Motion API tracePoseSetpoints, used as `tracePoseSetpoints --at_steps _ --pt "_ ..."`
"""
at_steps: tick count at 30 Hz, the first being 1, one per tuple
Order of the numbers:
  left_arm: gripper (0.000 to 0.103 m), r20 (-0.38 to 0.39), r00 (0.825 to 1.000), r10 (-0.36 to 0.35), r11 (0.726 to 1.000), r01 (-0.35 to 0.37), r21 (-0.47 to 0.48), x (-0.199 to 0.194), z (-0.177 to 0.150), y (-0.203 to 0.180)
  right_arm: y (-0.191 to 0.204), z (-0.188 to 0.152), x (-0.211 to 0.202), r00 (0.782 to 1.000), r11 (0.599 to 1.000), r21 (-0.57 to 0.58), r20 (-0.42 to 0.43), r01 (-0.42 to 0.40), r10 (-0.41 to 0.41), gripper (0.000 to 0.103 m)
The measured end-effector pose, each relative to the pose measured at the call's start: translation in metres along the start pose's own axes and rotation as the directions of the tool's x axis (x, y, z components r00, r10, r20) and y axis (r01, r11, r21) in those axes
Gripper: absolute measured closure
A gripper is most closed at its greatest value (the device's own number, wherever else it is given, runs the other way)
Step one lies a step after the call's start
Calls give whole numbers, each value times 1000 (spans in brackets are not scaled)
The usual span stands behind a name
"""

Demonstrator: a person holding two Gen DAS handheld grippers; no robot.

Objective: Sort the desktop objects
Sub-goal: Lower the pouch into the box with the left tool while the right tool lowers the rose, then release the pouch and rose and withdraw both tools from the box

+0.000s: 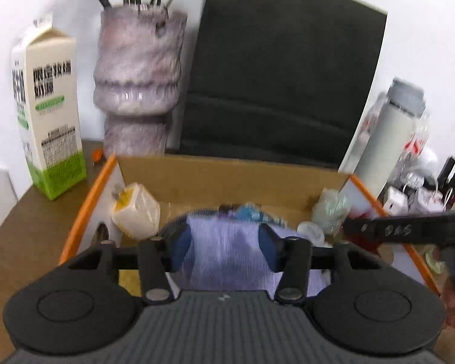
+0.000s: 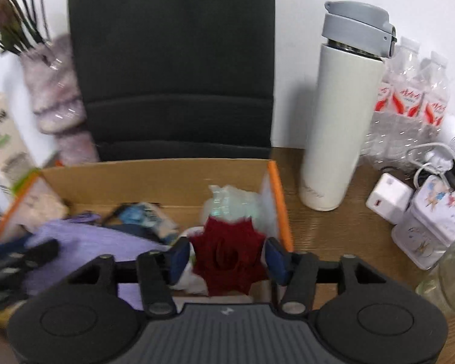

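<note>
An orange-edged cardboard box (image 1: 227, 179) sits on the wooden desk and holds several items. My left gripper (image 1: 224, 244) hangs over the box with its blue pads either side of a lavender cloth (image 1: 224, 257); the jaws stand apart and I cannot see a firm grip. A tissue pack (image 1: 136, 212) lies at the box's left, a crumpled plastic bag (image 1: 330, 209) at its right. My right gripper (image 2: 226, 256) is over the box's right end (image 2: 276, 188), pads flanking a dark red flower-shaped piece (image 2: 230, 257). The right gripper also shows in the left wrist view (image 1: 409, 230).
Behind the box stand a black bag (image 1: 282, 85), a marbled vase (image 1: 139, 85) and a milk carton (image 1: 48, 115). Right of the box are a white flask (image 2: 339, 121), water bottles (image 2: 409, 103), a white charger (image 2: 388, 200), a printed tin (image 2: 433, 224) and a glass jar (image 2: 449, 279).
</note>
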State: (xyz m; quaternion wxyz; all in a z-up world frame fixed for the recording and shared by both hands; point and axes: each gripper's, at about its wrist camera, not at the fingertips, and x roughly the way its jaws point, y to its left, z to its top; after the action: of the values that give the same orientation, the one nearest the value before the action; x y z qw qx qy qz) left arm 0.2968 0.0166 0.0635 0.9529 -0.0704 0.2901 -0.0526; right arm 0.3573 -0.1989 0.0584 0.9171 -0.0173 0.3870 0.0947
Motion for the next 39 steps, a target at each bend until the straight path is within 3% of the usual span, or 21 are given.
tracePoseSetpoints --at_steps 3,6,11,15,21,29,39 --pt "39 2 1000 1 1000 -1 0 -7 12 -1 -4 1 -1 1000 999 25 12 -29 29 39" --pt "25 6 998 66 997 -66 44 -11 24 -6 -2 6 -11 999 1000 17 32 -17 17 36" --pt "22 -74 980 186 980 -179 91 -20 35 -14 6 19 -39 998 999 -20 49 -42 43 32" --pt "15 -103 978 183 982 -177 69 -42 41 -13 15 24 -69 996 997 -46 63 -66 69 25" --pt "6 -73 983 166 983 -159 93 -97 41 -19 23 13 -118 993 993 -96 85 -72 81 25" --pt "2 -45 986 160 979 -152 135 -163 4 -33 20 -34 -184 982 989 -103 144 -107 121 24" --pt "0 -16 988 155 978 -151 145 -235 -70 -41 25 -125 -224 977 985 -95 138 -148 160 23"
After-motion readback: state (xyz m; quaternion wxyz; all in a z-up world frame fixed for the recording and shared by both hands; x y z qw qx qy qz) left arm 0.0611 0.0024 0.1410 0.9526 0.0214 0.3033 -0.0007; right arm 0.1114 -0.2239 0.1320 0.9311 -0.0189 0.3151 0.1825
